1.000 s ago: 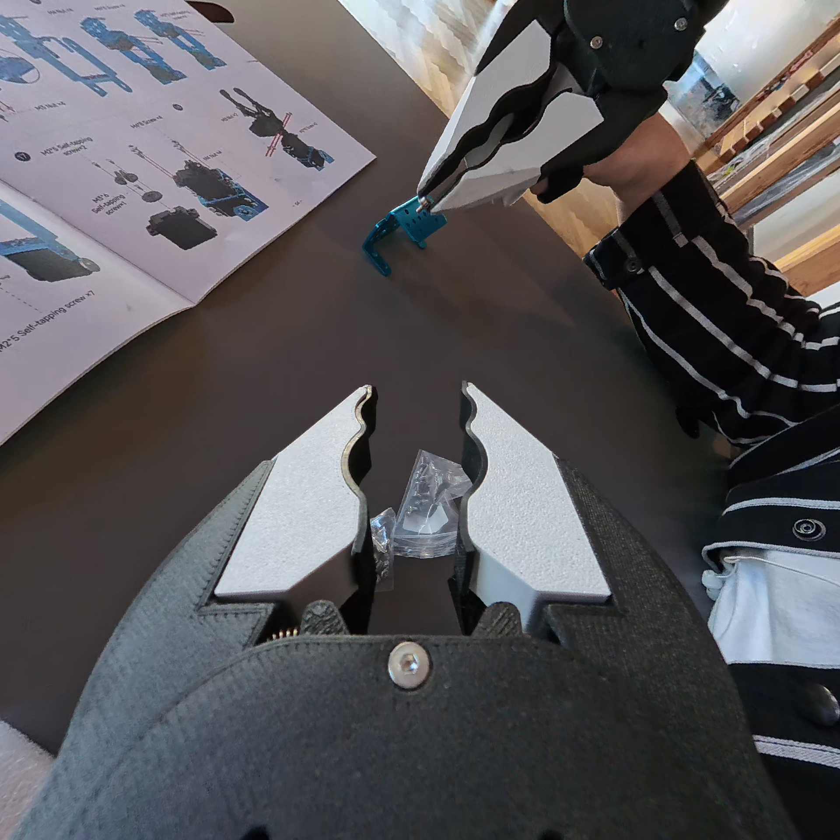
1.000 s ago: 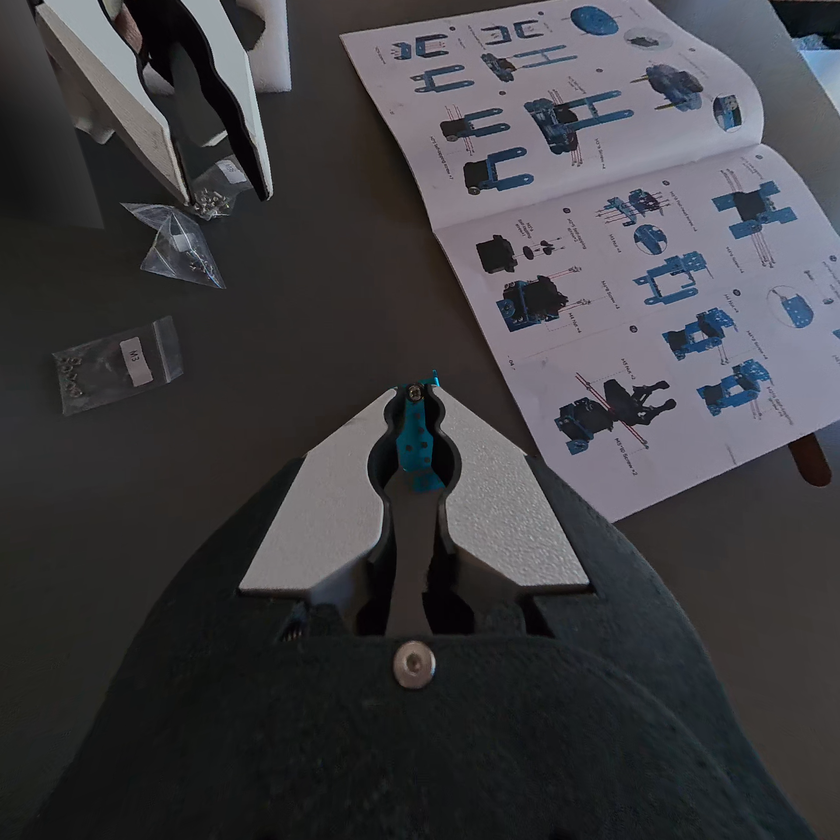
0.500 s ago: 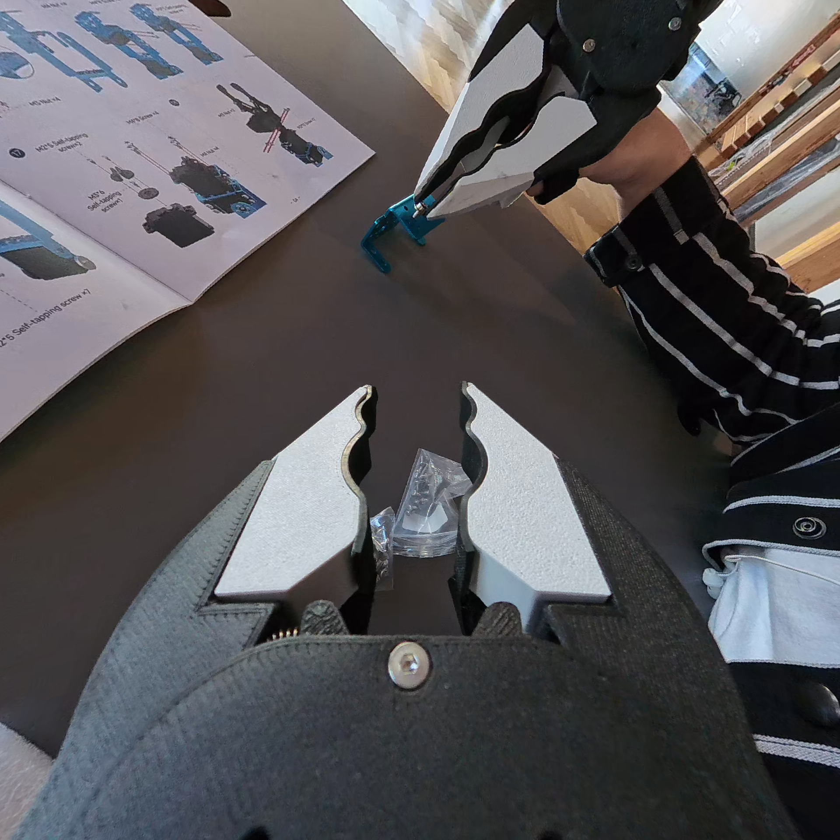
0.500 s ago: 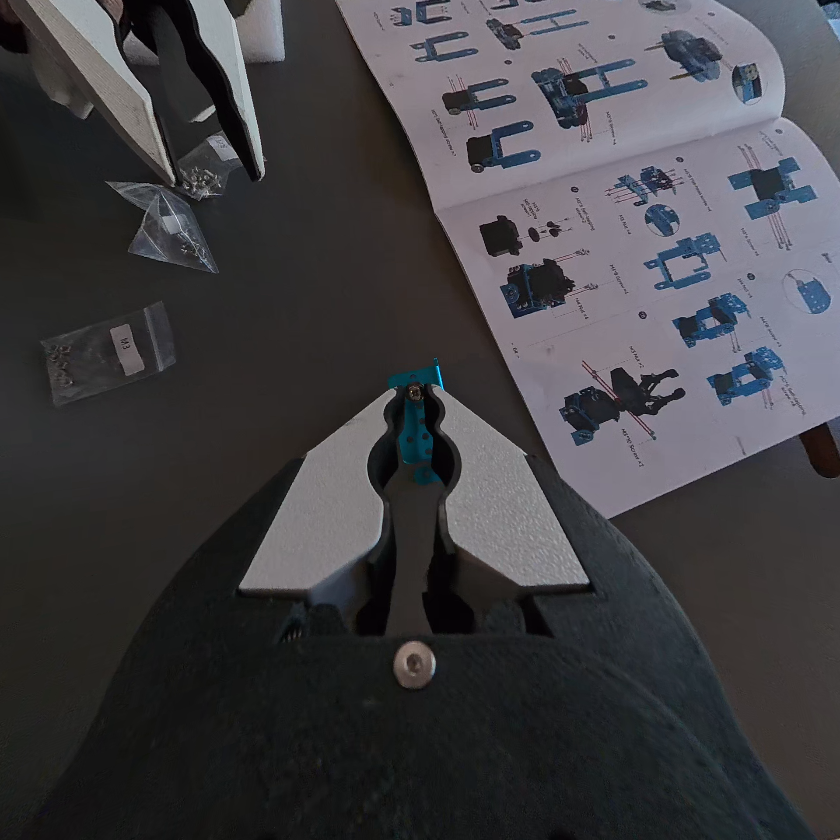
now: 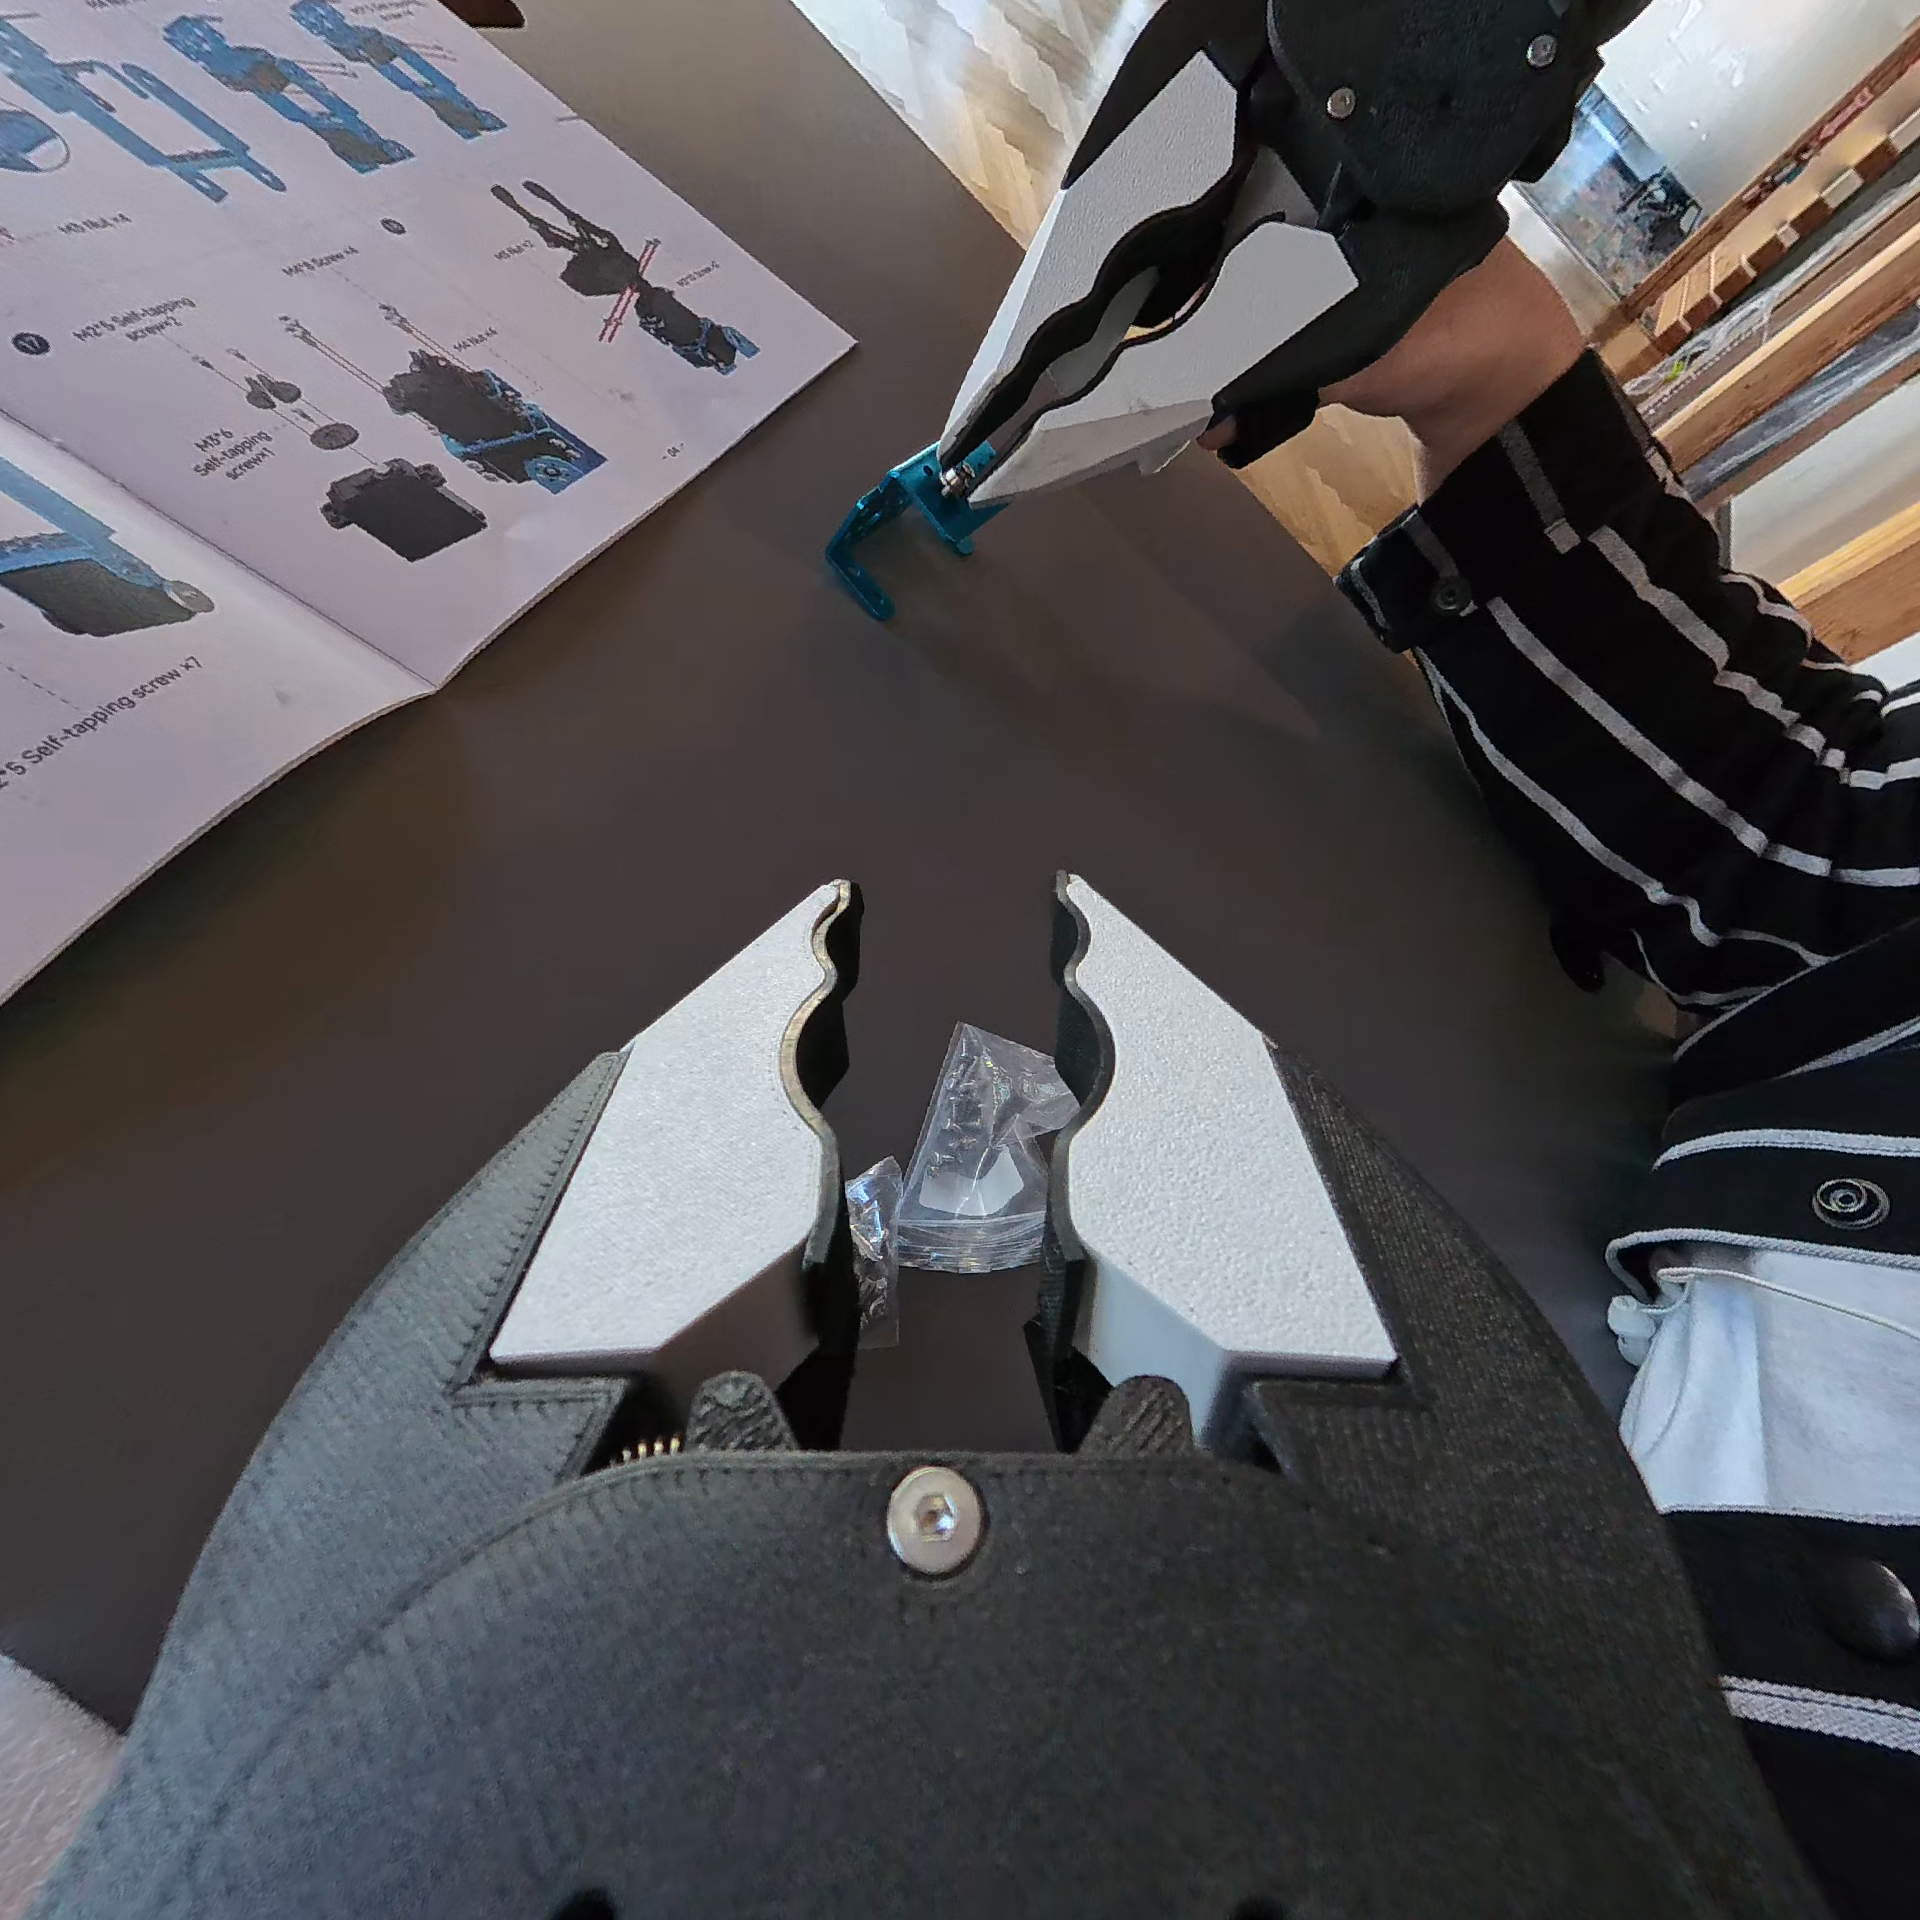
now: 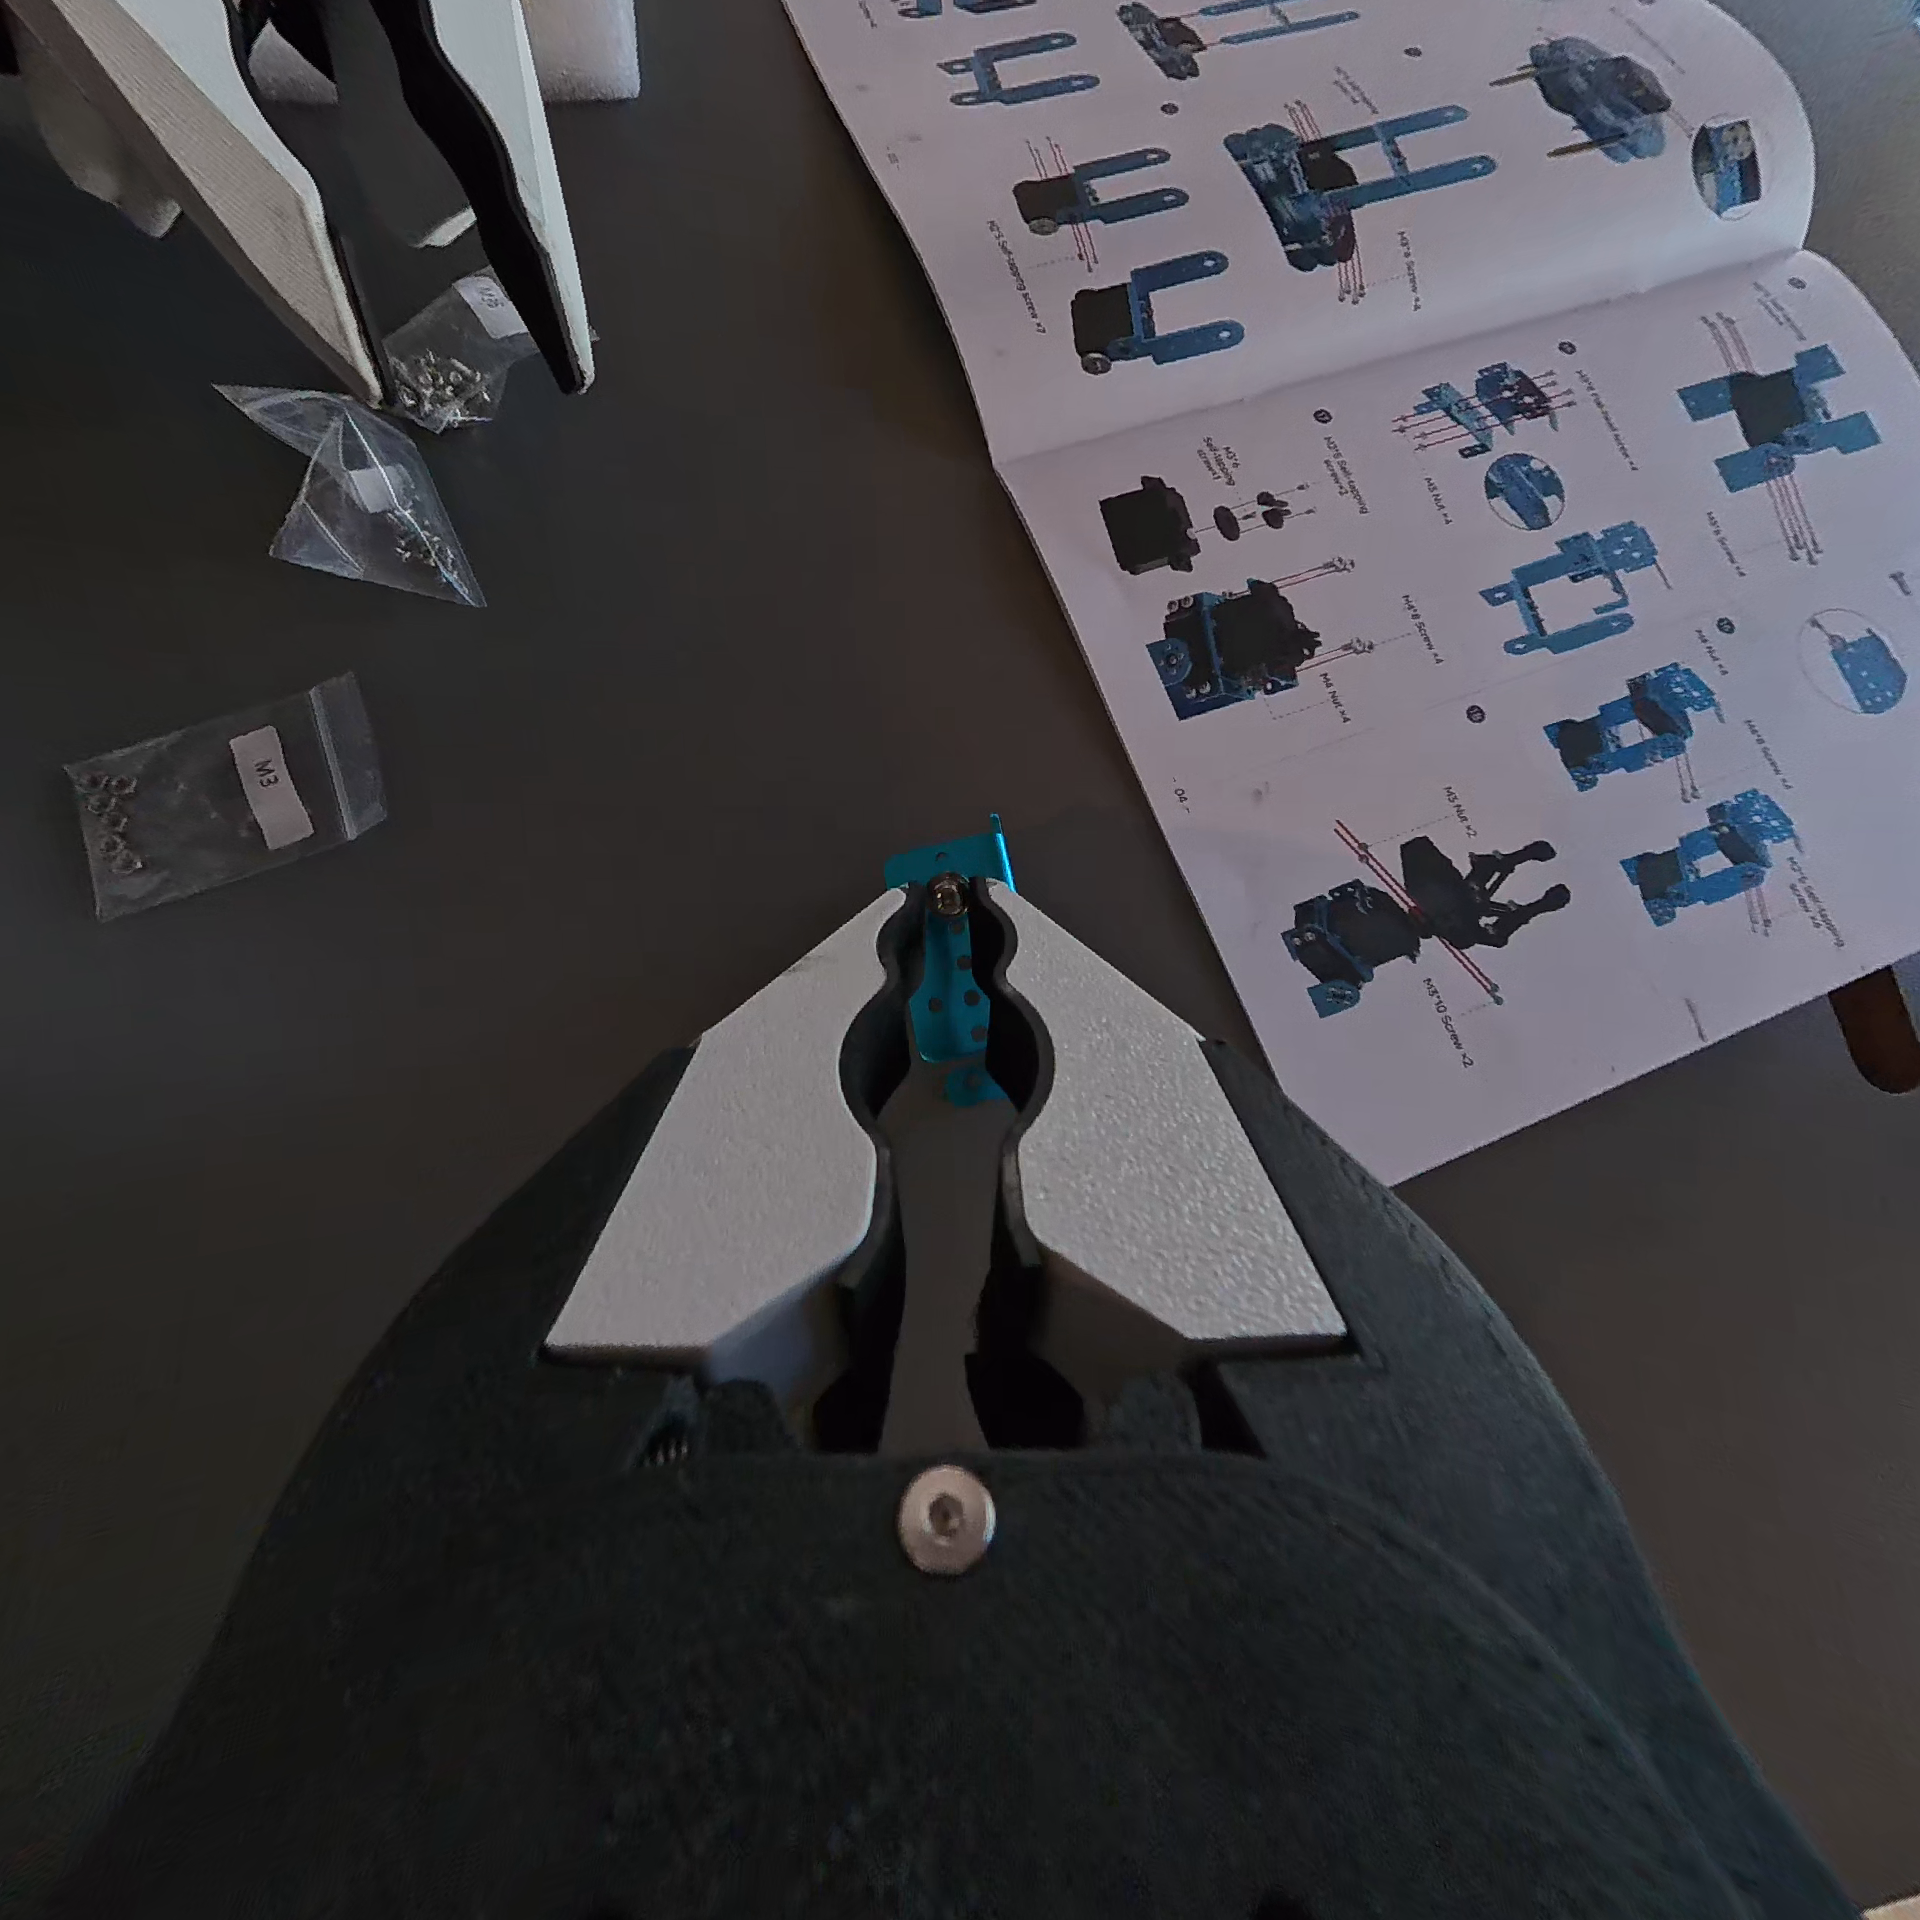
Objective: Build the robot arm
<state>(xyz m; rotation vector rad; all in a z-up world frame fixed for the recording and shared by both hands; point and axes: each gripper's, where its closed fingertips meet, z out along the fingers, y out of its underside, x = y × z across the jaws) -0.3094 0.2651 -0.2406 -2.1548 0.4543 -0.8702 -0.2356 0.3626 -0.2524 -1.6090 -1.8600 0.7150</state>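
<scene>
Your right gripper (image 6: 948, 896) is closed on a blue bracket (image 6: 951, 997), screw (image 6: 947, 894) at the tips. Open manual (image 6: 1455, 520) right; hardware bags (image 6: 223, 795) far left, under your spread left gripper (image 6: 473, 384).

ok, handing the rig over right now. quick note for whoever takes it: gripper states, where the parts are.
Left gripper: open, low over two clear screw bags on the dark table, which lie between its fingers; nothing gripped.
Right gripper: shut on blue metal bracket, pinching at a screw; the bracket's lower end seems to touch the table.
Third bag, labelled, lies flat and apart, to the left in the right wrist view.
Open instruction booklet lies beside the bracket.
White foam block behind the left gripper.
</scene>
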